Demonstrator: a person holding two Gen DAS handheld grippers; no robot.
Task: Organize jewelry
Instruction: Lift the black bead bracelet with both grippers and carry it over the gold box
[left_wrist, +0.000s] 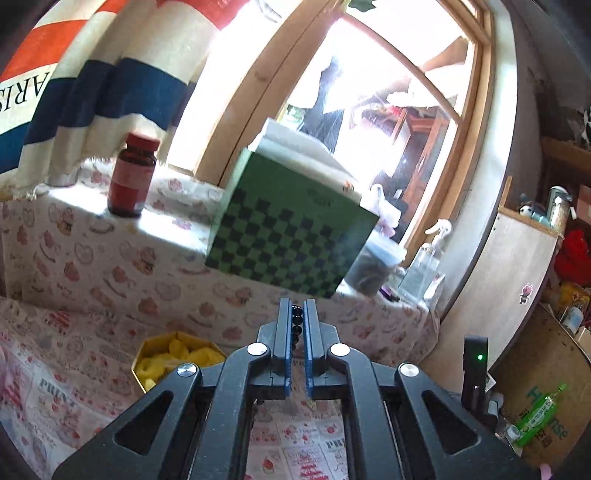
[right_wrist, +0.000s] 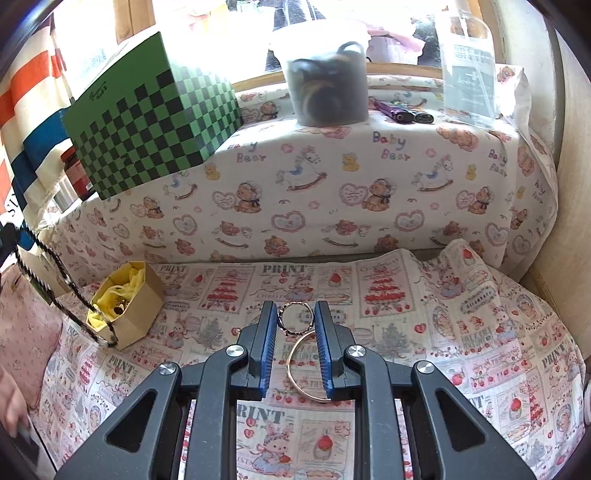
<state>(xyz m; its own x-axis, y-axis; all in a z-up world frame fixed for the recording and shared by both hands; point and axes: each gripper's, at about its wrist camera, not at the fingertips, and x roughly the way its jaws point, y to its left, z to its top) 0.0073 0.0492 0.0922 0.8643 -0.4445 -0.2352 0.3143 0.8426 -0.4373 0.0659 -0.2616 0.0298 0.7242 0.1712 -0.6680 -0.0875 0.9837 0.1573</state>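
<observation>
left tongs (left_wrist: 297, 314): pinching black bead strand (left_wrist: 296, 325) | right tongs (right_wrist: 295, 314): pinching ring (right_wrist: 294, 319)

free: printed cloth (right_wrist: 424, 332) ahead | blocked: checkered box (right_wrist: 155, 122) on ledge, hexagonal box (right_wrist: 129, 317) left

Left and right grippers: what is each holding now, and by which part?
Left gripper is shut on a black bead strand, pinched near its upper end. Right gripper clamps a small dark ring across its sides; a thin bangle hangs linked below it.
</observation>
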